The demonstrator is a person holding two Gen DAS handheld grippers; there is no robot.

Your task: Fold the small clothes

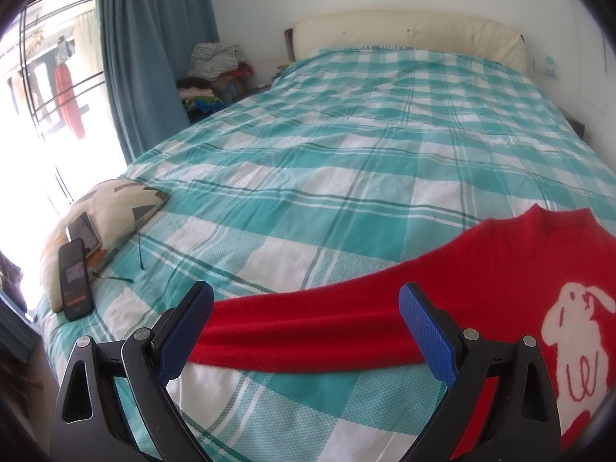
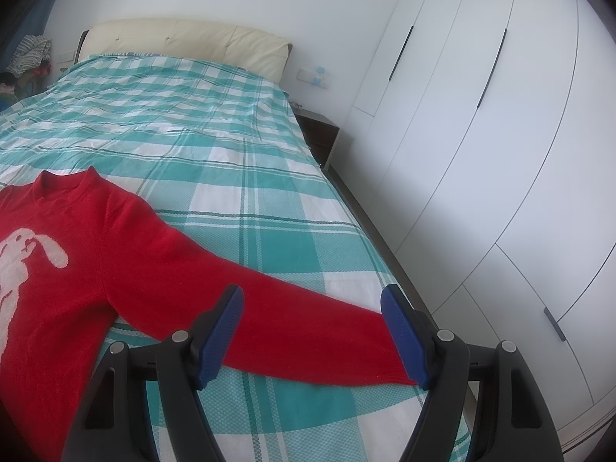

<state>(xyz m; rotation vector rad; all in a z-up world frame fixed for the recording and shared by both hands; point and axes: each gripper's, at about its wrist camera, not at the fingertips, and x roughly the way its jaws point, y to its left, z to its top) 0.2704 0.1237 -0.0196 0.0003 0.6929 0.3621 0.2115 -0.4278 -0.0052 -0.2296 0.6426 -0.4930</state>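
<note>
Fingers (image 1: 427, 335) spread both sides, holding nothing | sweater (image 2: 115, 261) sleeves flat | bed (image 1: 346, 154) beyond bare

A bed (image 1: 346, 146) in teal-checked cover, cream headboard (image 1: 408, 30) against the white wall; blue curtain (image 1: 154, 46) beside a bright window (image 1: 50, 77); white wardrobes (image 2: 481, 154) opposite.
</note>
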